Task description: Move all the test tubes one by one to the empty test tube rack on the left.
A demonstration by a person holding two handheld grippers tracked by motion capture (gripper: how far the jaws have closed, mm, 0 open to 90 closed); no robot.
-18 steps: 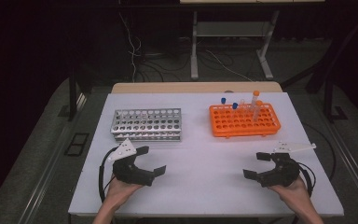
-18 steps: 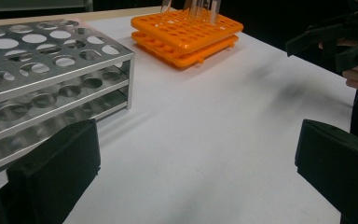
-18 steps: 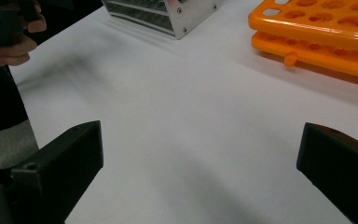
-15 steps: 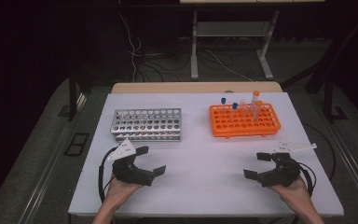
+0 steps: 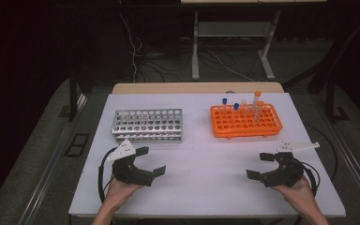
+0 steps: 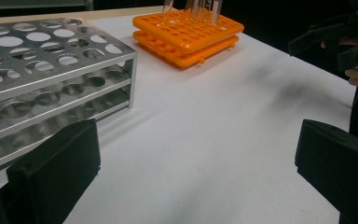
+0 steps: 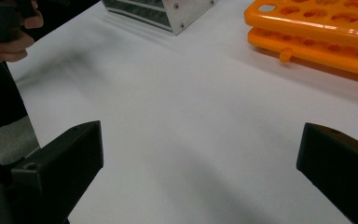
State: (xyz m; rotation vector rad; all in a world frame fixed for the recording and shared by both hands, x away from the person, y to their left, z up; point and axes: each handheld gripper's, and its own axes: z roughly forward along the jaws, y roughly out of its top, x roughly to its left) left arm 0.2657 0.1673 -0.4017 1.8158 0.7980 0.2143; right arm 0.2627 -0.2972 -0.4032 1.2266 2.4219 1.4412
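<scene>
Both sit low on the white surface [image 5: 206, 164]: left hand-held gripper [image 5: 151, 161] lower left, right hand-held gripper [image 5: 260, 165] lower right, jaws wide apart, nothing held. Steel rack [image 5: 147, 125] and orange rack [image 5: 244, 120] sit mid-frame above them.

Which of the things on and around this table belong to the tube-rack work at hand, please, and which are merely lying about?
In the job:
- orange rack
- capped tubes standing in it
- metal rack, its holes empty
- left hand-held gripper, open
- right hand-held gripper, open

Just lying about:
- loose cables on the floor behind the table
- grey stand beyond them
</scene>
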